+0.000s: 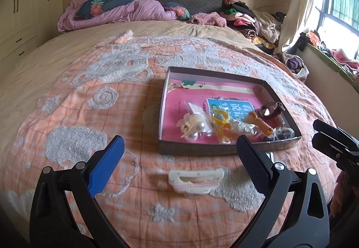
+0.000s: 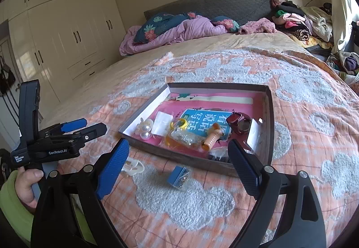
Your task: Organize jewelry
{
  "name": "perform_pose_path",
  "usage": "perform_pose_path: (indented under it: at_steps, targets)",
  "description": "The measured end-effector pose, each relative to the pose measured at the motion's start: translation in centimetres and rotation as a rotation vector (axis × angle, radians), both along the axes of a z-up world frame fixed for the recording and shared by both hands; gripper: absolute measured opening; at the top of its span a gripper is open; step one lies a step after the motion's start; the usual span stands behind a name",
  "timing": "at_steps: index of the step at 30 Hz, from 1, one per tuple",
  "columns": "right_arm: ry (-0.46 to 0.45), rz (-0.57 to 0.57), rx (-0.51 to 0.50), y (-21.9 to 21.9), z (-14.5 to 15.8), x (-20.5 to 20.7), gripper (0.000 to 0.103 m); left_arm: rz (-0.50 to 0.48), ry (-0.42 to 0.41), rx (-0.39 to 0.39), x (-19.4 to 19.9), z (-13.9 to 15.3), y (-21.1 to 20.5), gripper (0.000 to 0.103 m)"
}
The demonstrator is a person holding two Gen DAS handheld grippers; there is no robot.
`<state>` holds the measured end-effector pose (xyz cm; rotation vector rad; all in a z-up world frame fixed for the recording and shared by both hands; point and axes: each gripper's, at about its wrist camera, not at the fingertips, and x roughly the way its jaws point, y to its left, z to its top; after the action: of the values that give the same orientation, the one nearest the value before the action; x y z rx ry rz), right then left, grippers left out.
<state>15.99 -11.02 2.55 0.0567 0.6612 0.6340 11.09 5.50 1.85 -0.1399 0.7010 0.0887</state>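
Shallow dark tray (image 2: 268, 113) flat on the bedspread, holding pearl flower clip (image 2: 144, 128), yellow ring (image 2: 181, 124), bagged amber pieces (image 2: 184, 141), brown watch (image 2: 239, 122), white hair clip (image 1: 195, 181) and small blue box (image 2: 178, 177) lying just outside the tray's near wall

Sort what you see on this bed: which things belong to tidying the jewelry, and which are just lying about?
Belong to the job:
box
white hair clip
small blue packet
pearl clip
watch
yellow ring

Just lying about:
pink quilt
pile of clothes
floral pillow
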Motion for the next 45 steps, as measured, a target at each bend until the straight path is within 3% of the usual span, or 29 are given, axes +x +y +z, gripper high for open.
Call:
perform_pose_path:
  at_steps: [15, 26, 31, 39, 40, 41, 45]
  targets:
    - [0.115, 0.027, -0.096, 2.3, -5.0, 0.1, 0.088, -0.011, 0.119, 0.009, -2.1, -4.4, 0.1, 0.093]
    - [0.219, 0.026, -0.085, 3.2, -8.8, 2.2, 0.063, -0.047, 0.175, -0.022, -1.5, -7.0, -0.9, 0.093]
    - [0.235, 0.044, -0.072, 3.4, -9.6, 2.8, 0.037, -0.051, 0.189, -0.038, -0.3, -7.8, -1.3, 0.093]
    - [0.193, 0.071, -0.075, 3.2, -8.9, 2.1, 0.034, -0.056, 0.186, -0.041, 1.3, -8.3, -2.0, 0.093]
    - [0.185, 0.073, -0.073, 3.1, -8.7, 2.0, 0.034, -0.059, 0.183, -0.038, 1.3, -8.3, -2.1, 0.084]
    - [0.178, 0.074, -0.072, 3.0, -8.5, 1.8, 0.034, -0.067, 0.179, -0.036, 1.3, -8.2, -2.2, 0.065]
    - [0.148, 0.086, -0.05, 2.6, -6.9, 1.1, 0.034, -0.083, 0.165, -0.049, 1.1, -7.7, -2.3, 0.063]
